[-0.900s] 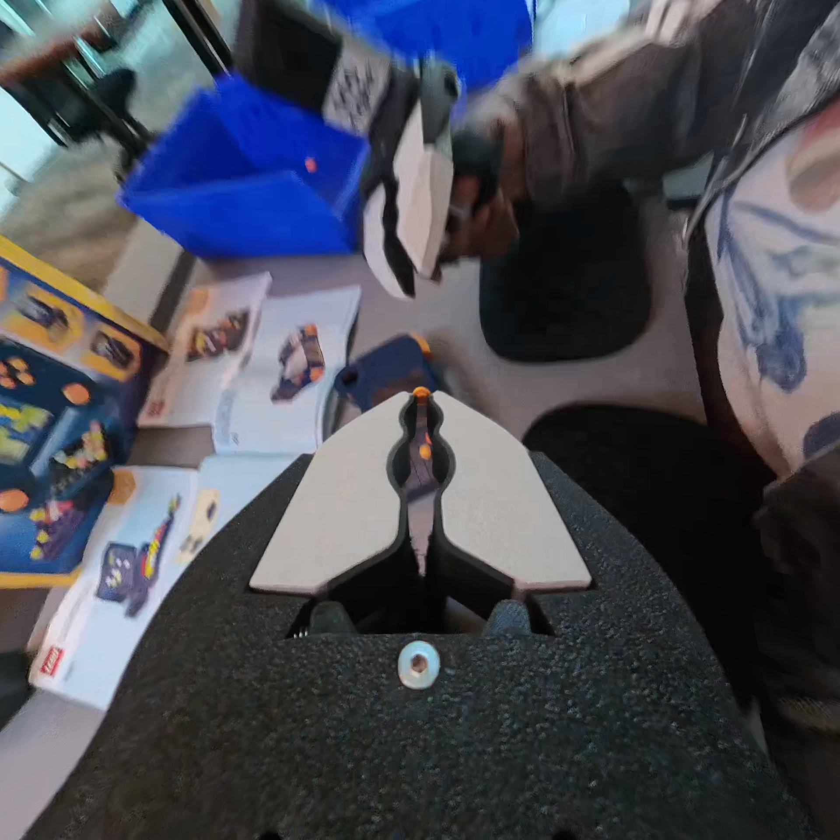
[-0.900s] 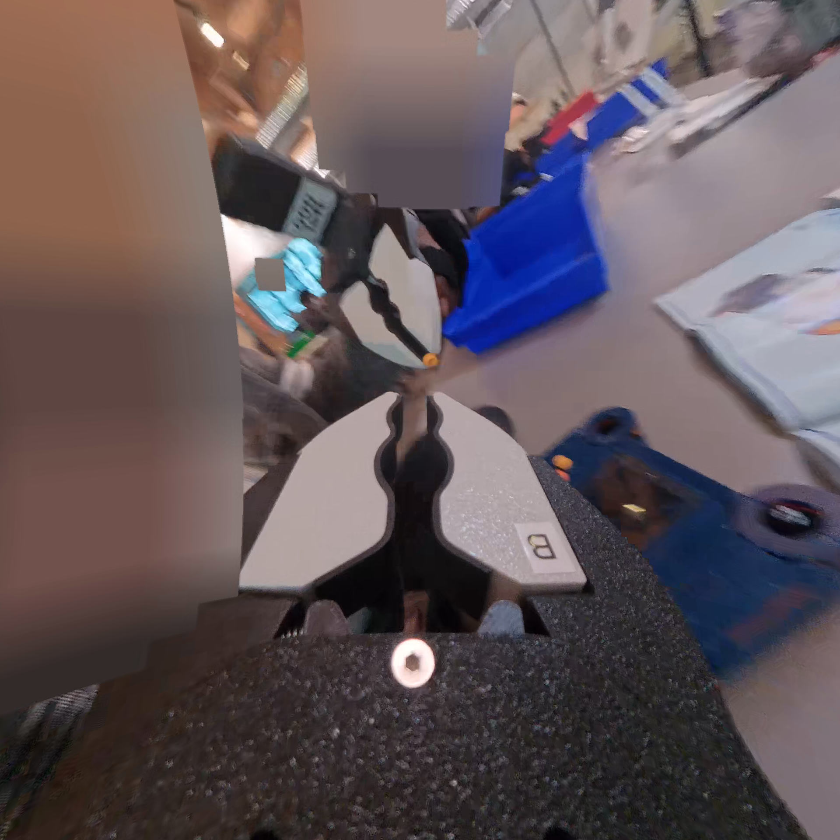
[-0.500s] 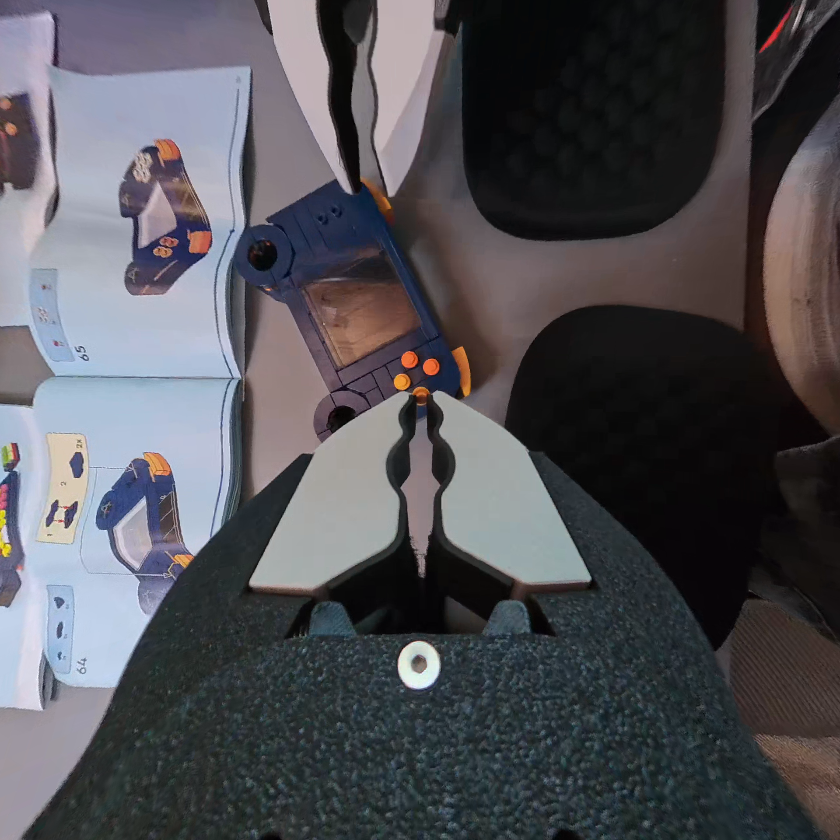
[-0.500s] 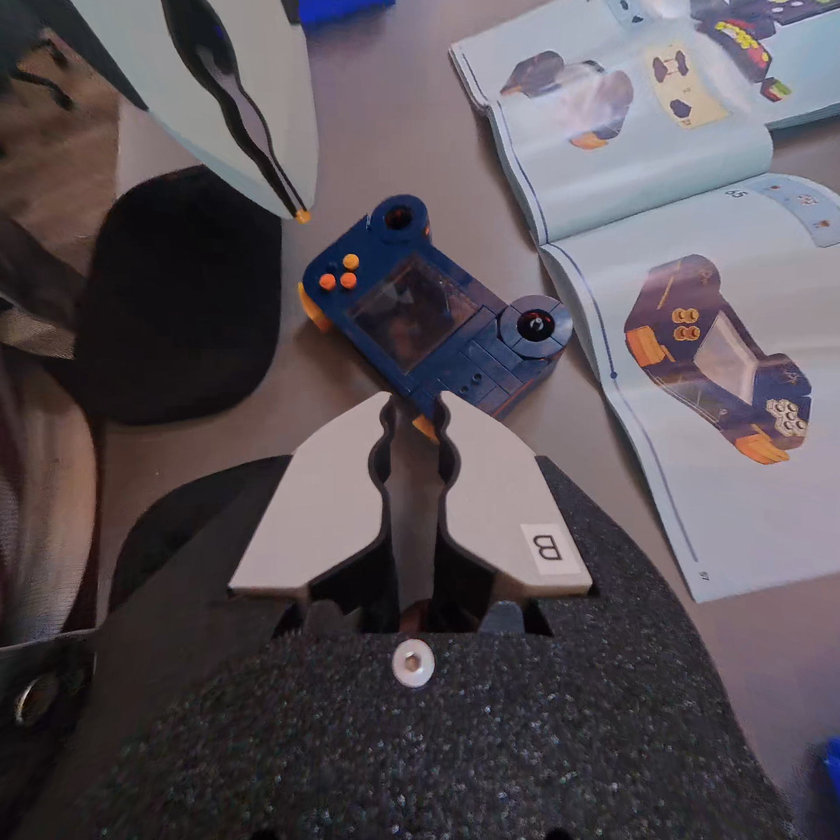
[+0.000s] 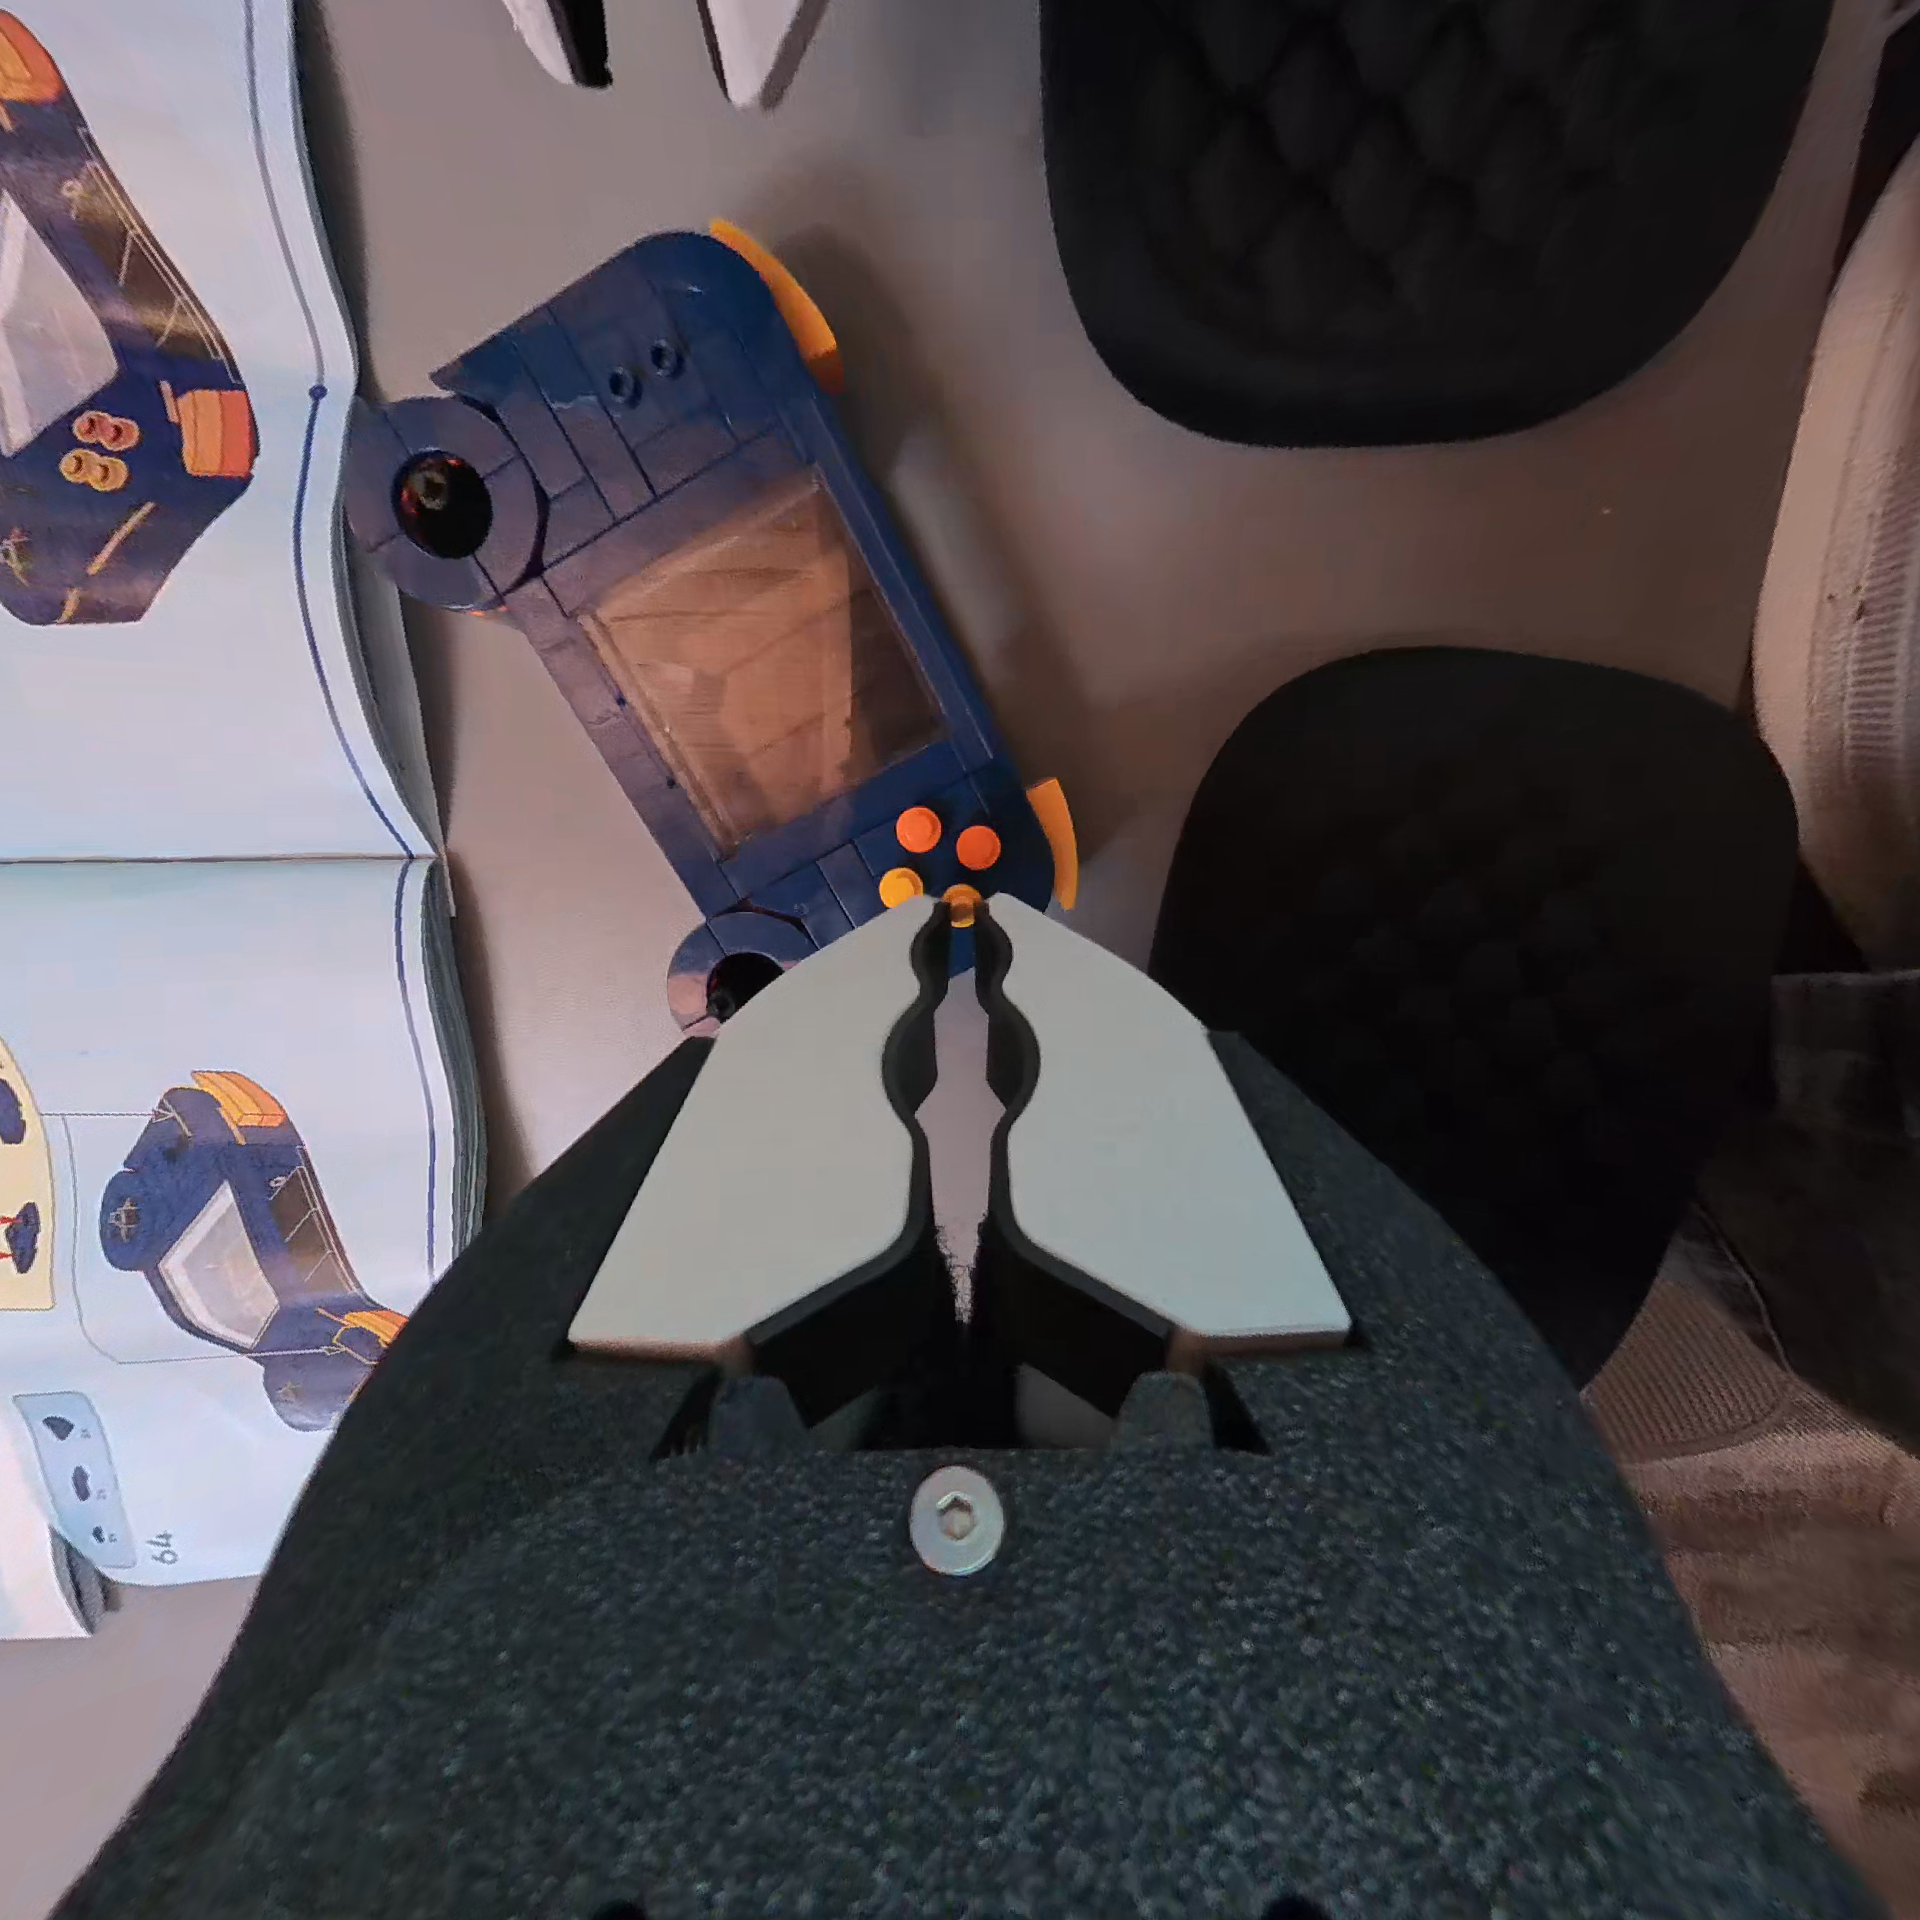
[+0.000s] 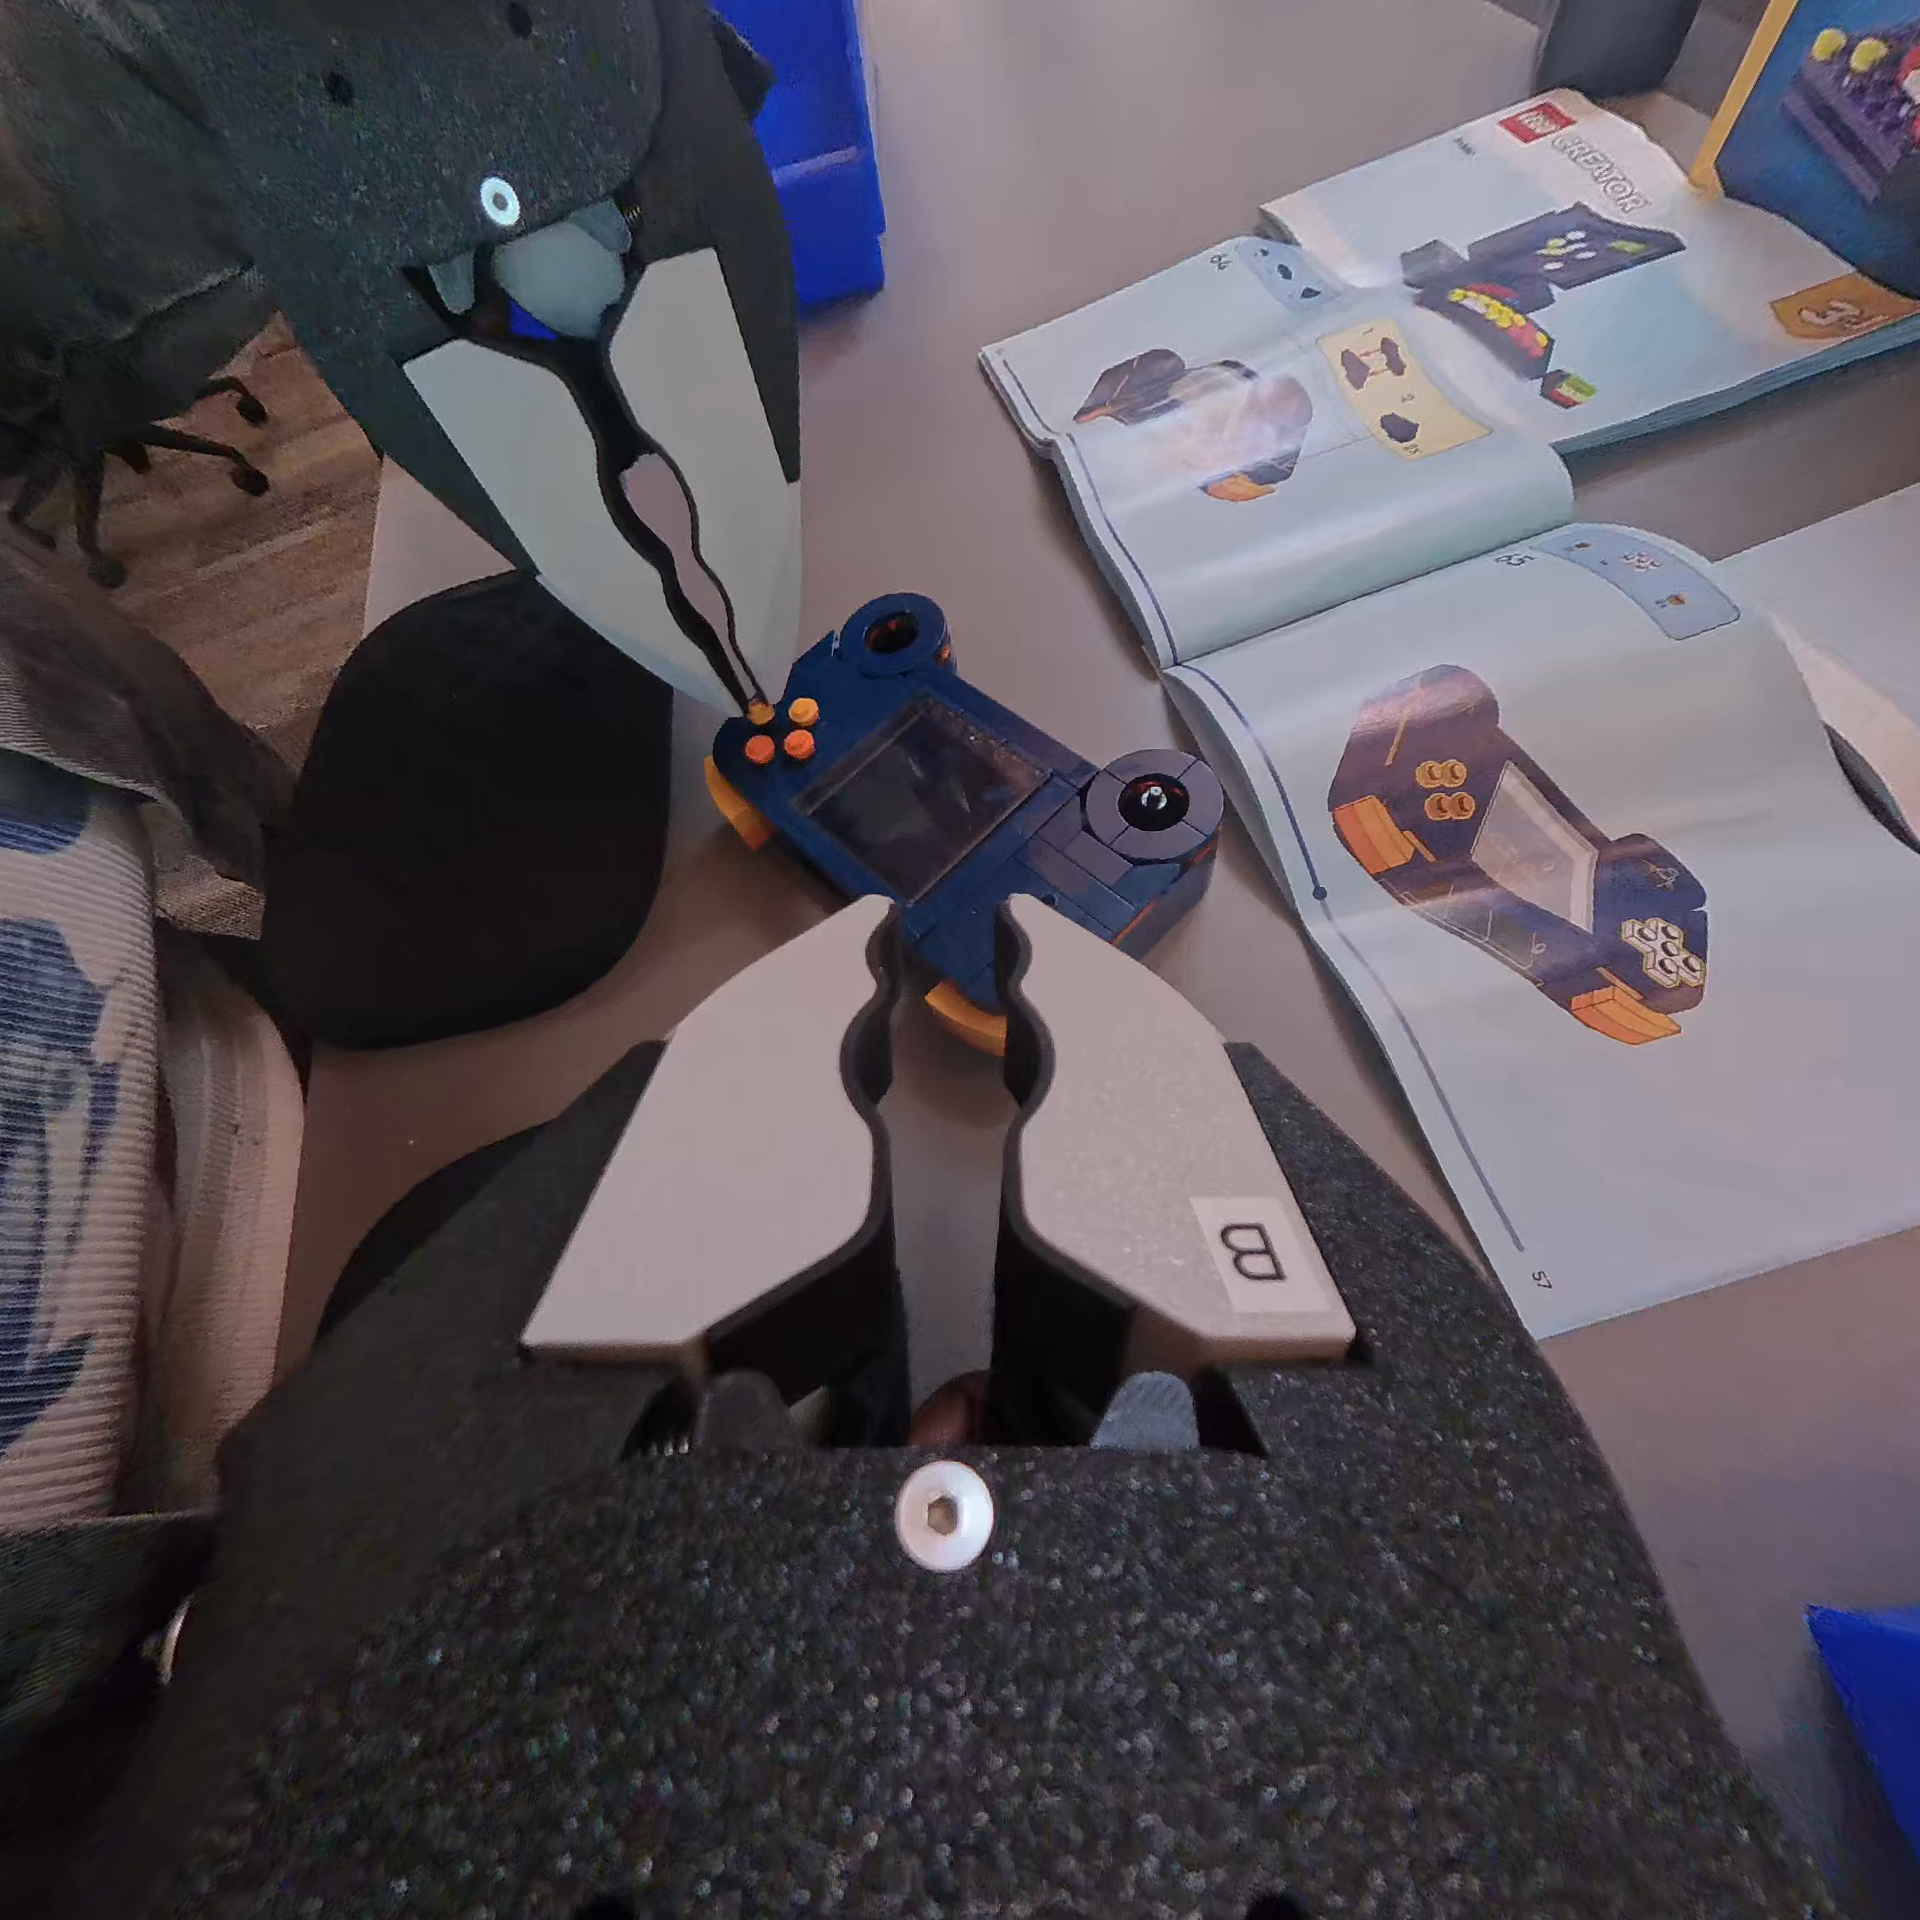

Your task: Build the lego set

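A dark blue lego model (image 5: 665,436) shaped like a handheld console, with a clear screen and orange side tabs, lies flat on the grey table; it also shows in the right wrist view (image 6: 1049,862). My left gripper (image 5: 962,914) is shut on a small orange round stud (image 5: 962,902). It holds the stud against the model's corner, next to three orange studs (image 5: 918,828) seated there. The right wrist view shows this too (image 6: 762,713). My right gripper (image 6: 940,920) is open and empty, its fingers just short of the model's opposite end and apart from it.
Open instruction booklets (image 6: 1558,935) lie beside the model, also in the left wrist view (image 5: 156,727). A lego box (image 6: 1829,114) and a blue bin (image 6: 821,135) stand farther off. Two black padded shapes (image 5: 1455,935) and a person's clothing (image 6: 62,1039) lie at the table's edge. Spacing between my two grippers at the tips: around 11 cm.
Both grippers came down from a raised, tilted pose to the model. The left gripper carried the orange stud to the cluster of orange studs. The right gripper closed in on the model's other end.
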